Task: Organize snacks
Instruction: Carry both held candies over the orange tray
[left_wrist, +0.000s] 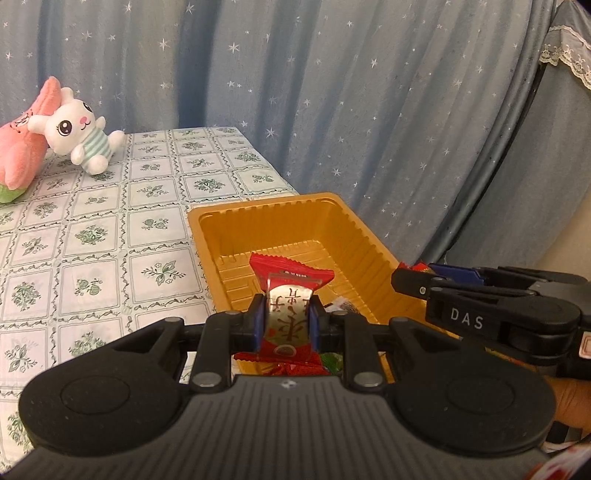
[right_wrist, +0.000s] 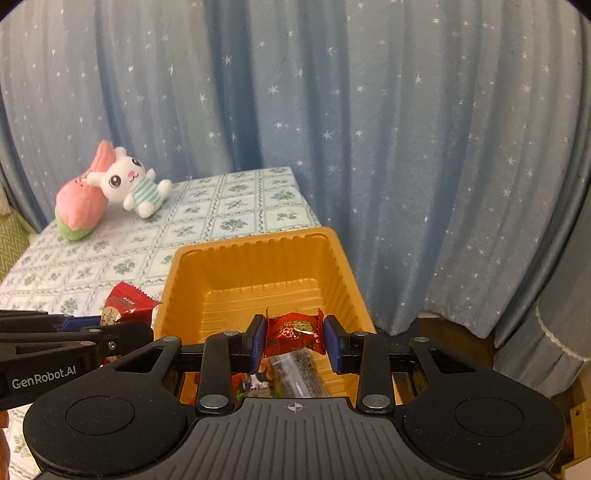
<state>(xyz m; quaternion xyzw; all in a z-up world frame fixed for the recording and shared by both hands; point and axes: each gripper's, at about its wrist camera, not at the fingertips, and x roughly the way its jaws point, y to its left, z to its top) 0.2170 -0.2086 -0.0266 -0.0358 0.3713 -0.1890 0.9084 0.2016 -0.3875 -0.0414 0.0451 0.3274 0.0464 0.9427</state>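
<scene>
Left gripper (left_wrist: 284, 319) clamped on red-and-white snack packet (left_wrist: 290, 306), long axis upright; right gripper (right_wrist: 295, 341) clamped on red candy (right_wrist: 295, 330); gold tray (right_wrist: 258, 251) directly ahead and below both, right gripper nearer over tray interior

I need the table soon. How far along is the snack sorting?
Some packets already lie at the near end of the gold tray. In hand: the left gripper holds a red-and-white snack, and the right gripper holds a red candy above the tray. Both remain to be dropped in; the far end is bare.
</scene>
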